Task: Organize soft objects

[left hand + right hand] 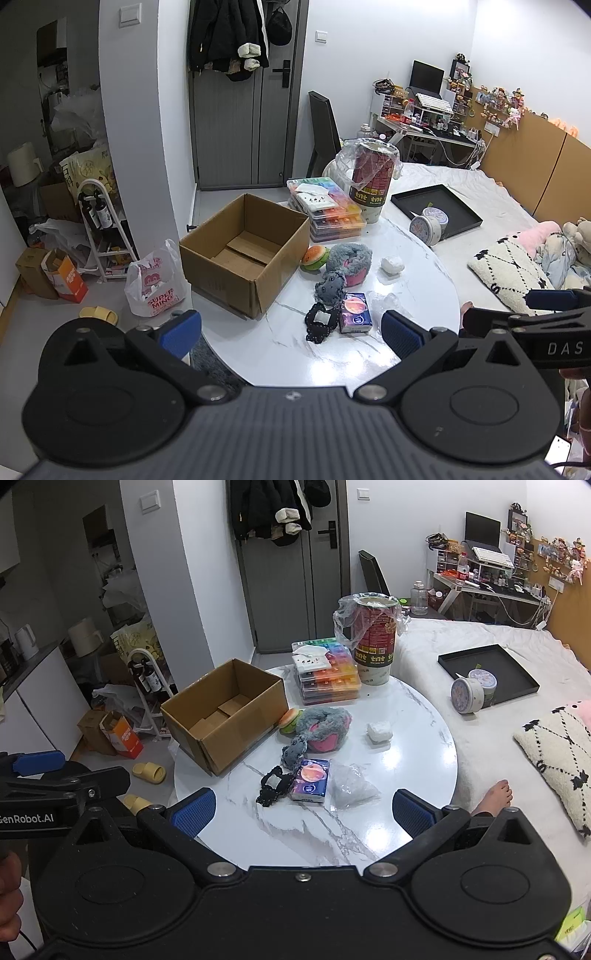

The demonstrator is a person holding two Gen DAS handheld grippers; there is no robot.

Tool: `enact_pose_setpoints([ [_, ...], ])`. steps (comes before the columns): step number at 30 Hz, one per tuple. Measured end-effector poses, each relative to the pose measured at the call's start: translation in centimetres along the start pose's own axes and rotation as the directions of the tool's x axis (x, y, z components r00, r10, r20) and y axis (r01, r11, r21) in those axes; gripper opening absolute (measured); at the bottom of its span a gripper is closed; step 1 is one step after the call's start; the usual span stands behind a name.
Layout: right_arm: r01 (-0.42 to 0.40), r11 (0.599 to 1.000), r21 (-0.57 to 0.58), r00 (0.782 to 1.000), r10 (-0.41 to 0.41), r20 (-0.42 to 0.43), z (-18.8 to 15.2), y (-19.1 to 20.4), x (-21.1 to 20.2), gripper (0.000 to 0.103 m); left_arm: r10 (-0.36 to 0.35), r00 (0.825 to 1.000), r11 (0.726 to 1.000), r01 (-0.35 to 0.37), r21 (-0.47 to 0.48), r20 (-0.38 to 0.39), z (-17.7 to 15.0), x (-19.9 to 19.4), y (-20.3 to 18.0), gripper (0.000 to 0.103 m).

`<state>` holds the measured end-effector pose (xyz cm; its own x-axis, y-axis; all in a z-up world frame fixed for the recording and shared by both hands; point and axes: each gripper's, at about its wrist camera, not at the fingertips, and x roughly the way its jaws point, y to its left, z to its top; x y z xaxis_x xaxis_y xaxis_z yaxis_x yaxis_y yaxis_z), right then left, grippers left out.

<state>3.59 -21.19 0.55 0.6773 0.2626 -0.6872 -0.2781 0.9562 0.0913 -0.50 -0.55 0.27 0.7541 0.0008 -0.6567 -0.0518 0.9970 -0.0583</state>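
On the round white marble table (332, 354) (406, 775) lie a grey and pink plush (349, 264) (325, 727), a burger-shaped squishy (314, 258) (290, 720), a small grey plush (330, 288) (293, 751), a black lace piece (320, 321) (273, 786), a tissue pack (355, 312) (309, 781), a clear plastic bag (351, 788) and a white wad (392, 265) (378, 731). An empty cardboard box (243, 251) (225, 712) stands open at the table's left. My left gripper (291, 334) and right gripper (303, 812) hover open over the near edge, holding nothing.
Stacked colourful pill organisers (328, 210) (328, 677) and a tall lined paper tub (373, 181) (375, 638) stand at the table's far side. A bed on the right carries a black tray (436, 210) (491, 672), a round tin and pillows. A bare foot (495, 797) rests beside the table.
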Motion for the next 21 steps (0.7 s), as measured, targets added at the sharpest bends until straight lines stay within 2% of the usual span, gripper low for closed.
enact_pose_setpoints([
  [21,0.006,1.0,0.028,0.999,-0.005,-0.036,-0.3,-0.8,1.7,0.103,-0.006,1.0,1.0,0.006,-0.005,-0.024,-0.3,0.8,-0.1,0.103],
])
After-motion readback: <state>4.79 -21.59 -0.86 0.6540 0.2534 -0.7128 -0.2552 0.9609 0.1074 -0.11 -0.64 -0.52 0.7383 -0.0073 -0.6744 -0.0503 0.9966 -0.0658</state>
